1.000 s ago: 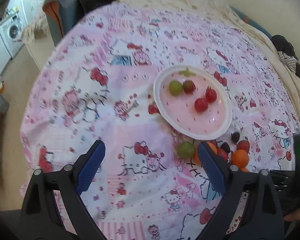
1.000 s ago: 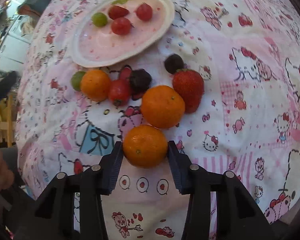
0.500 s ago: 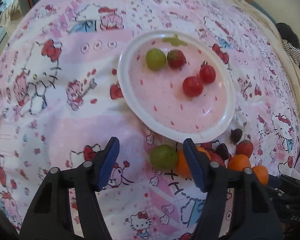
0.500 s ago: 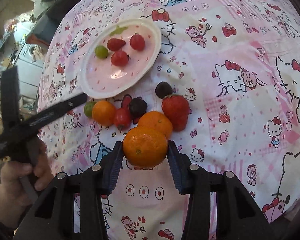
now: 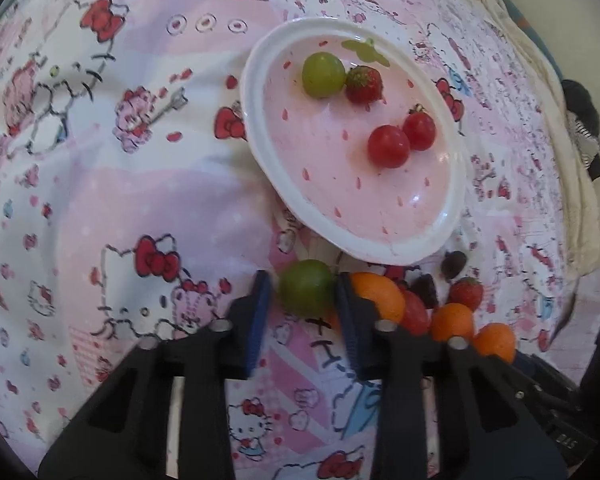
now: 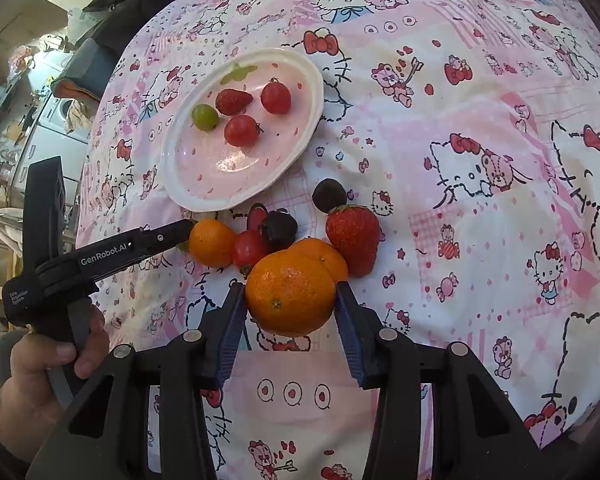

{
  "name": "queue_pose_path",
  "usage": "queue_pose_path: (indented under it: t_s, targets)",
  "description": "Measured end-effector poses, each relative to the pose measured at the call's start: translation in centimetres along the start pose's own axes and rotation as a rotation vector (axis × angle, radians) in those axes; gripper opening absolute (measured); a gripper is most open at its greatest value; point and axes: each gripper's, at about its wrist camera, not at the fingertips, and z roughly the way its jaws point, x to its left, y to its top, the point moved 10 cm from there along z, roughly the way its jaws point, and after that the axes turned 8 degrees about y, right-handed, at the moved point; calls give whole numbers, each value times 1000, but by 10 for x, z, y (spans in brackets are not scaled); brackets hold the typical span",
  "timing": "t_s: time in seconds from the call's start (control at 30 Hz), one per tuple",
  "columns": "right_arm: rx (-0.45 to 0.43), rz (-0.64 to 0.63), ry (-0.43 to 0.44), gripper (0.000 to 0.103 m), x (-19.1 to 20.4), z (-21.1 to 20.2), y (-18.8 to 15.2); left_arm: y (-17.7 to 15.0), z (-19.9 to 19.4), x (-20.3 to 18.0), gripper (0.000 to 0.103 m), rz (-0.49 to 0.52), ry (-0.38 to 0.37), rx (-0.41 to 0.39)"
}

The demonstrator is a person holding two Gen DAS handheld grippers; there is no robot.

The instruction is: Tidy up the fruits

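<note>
A white plate (image 5: 252,120) (image 6: 312,92) on the cartoon-cat cloth holds a green grape (image 5: 323,74), a small strawberry (image 5: 363,84) and two cherry tomatoes (image 5: 388,146). Just below its rim lies a loose green grape (image 5: 306,288). My left gripper (image 5: 302,284) (image 6: 180,234) straddles that grape, its jaws closing with the pads against its sides. My right gripper (image 6: 290,308) is shut on a mandarin (image 6: 290,292) (image 5: 496,340), held at the near edge of the fruit pile.
The pile beside the plate has two more mandarins (image 6: 212,242), a cherry tomato (image 6: 249,249), two dark fruits (image 6: 279,230) and a large strawberry (image 6: 354,238). A person's hand (image 6: 48,364) holds the left gripper. Appliances and clutter stand beyond the table's left edge.
My left gripper dropped toward the loose green grape below the plate and its wide jaws narrowed around it. The right gripper drew back slightly with the mandarin still in it.
</note>
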Motion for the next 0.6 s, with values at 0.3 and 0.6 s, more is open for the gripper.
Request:
queue_pose_path:
  t_s: [0.3, 0.6]
  targets:
    - [-24, 2, -8, 46, -1, -6, 3, 2, -19, 6, 17, -10, -21, -40]
    - [-54, 11, 35, 46, 6, -15, 8, 12, -61, 18, 7, -24, -54, -141]
